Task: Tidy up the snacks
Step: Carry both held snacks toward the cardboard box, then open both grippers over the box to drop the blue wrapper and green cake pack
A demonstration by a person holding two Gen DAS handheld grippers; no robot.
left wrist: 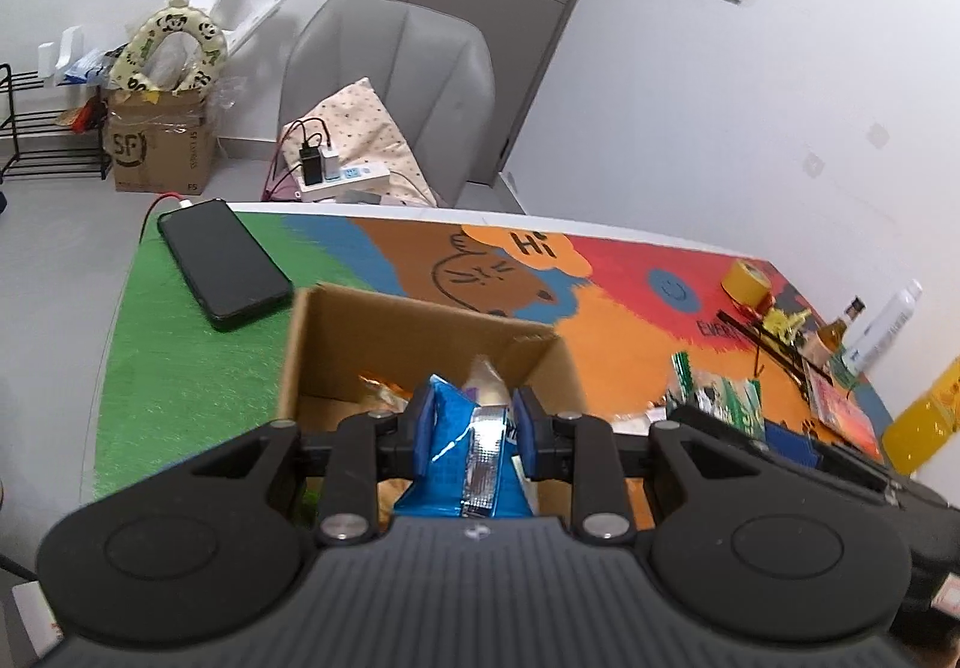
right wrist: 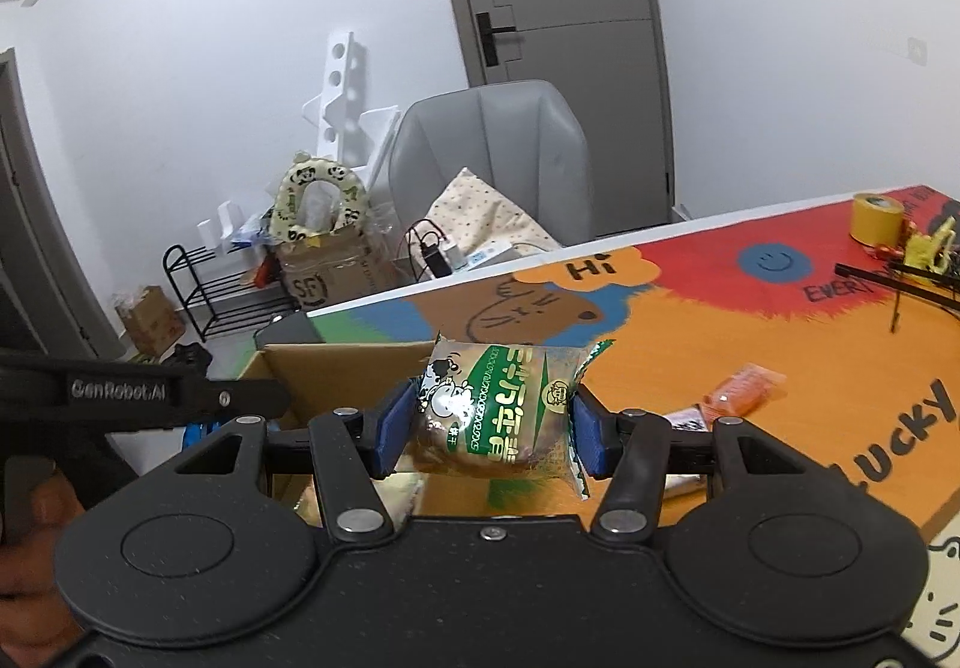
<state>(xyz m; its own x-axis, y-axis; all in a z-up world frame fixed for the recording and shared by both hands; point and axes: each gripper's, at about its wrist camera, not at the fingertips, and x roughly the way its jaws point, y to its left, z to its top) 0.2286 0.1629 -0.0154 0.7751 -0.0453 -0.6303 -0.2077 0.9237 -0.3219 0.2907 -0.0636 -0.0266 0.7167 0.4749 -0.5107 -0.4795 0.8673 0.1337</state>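
With the left claw [left wrist: 469,422] clamped on a blue packet [left wrist: 456,464] over the box [left wrist: 336,332] and the right claw [right wrist: 492,422] clamped on a green bun [right wrist: 504,410] near its right rim, either slippery wrapper might slide free and miss.

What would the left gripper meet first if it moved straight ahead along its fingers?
Probably the snacks lying inside the open brown cardboard box. The left gripper, shut on a blue foil snack packet, points down into it. Depth is unclear, so it might reach the box's far wall first.
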